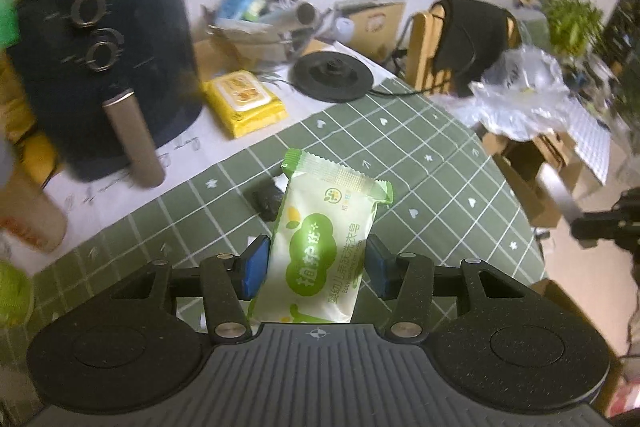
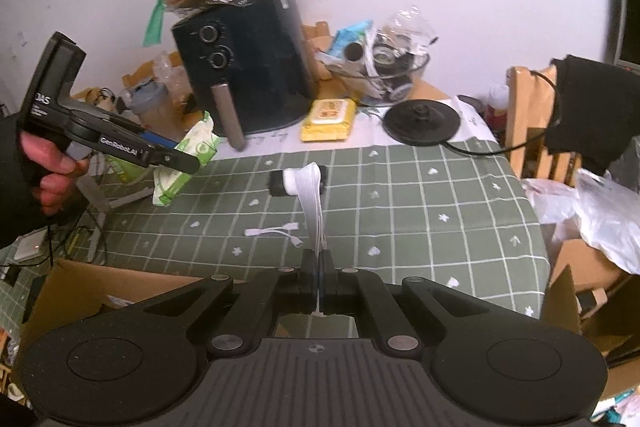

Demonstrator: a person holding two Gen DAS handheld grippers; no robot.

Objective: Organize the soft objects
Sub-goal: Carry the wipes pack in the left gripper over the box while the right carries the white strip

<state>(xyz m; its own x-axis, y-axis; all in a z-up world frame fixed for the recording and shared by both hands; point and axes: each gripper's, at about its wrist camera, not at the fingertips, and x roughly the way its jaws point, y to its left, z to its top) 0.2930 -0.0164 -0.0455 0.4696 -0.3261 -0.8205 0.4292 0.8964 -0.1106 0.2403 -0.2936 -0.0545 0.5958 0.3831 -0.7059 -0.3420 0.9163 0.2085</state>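
The left gripper (image 1: 316,267) clamps a green-and-white soap packet (image 1: 320,247) between its blue pads (image 1: 256,267), holding it in the air above the green checked tablecloth (image 1: 420,163). Seen from the right wrist, the same packet (image 2: 188,163) hangs beyond the cloth's left edge, in front of the black air fryer (image 2: 248,67). The packet carries Chinese print that is only partly readable; the gripper's side reads "GenRobot.AI".

The right gripper (image 2: 320,267) is closed tight on a bundle of white cables (image 2: 316,211), which runs from the jaws up toward the air fryer to a black-ended roll (image 2: 298,181) lying on the cloth. A loose white connector cable (image 2: 276,231) lies just left of the bundle.

In front of the air fryer, the middle of the cloth around the roll is open. The cloth's far edge meets a white surface where a yellow wipes pack (image 2: 330,119) sits just right of the air fryer, with a round black kettle base (image 2: 422,121) further right. A cardboard box (image 2: 100,291) stands below the cloth's near-left edge, and a crumpled plastic bag (image 2: 592,215) lies past its right edge.
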